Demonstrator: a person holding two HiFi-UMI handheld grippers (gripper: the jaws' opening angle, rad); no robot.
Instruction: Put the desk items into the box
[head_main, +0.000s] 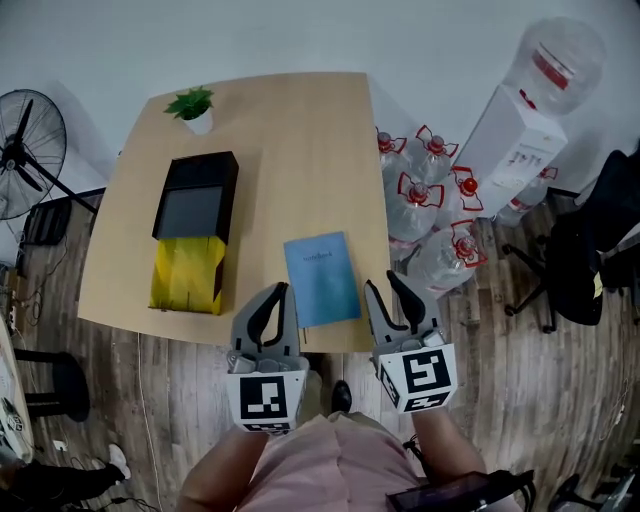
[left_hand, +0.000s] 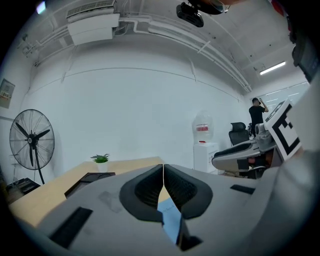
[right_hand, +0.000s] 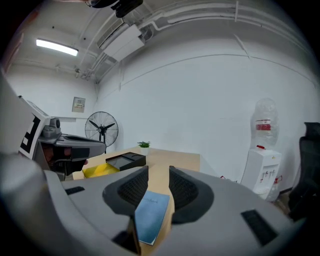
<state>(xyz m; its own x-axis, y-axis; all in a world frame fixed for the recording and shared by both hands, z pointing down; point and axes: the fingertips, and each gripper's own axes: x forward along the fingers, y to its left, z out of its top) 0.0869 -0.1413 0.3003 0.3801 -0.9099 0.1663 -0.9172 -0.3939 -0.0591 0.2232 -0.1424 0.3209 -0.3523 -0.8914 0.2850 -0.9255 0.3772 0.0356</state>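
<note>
We hold both tools at the near edge of the desk (head_main: 300, 150) with nothing yet picked up. The left gripper (head_main: 281, 291) has its jaws pressed together and empty. The right gripper (head_main: 381, 282) has its jaws slightly apart, with only air between them. The blue notebook (head_main: 320, 278) lies flat on the desk just ahead of the two tools, its near end close to the desk edge. The black box (head_main: 200, 163) sits further in and to the left. A yellow folded item (head_main: 187, 275) touches its near end, and a small potted plant (head_main: 192, 105) stands beyond it near the far corner.

We judge the notebook to be the main hazard. It is thin and flush with the wood, so jaws coming down from above may find no edge to bite. A push toward us could slide it over the edge onto the floor. The left tool must also open before it can take anything. A wide swing toward the box could knock the plant, and water bottles (head_main: 430, 200) crowd the floor to the right.
</note>
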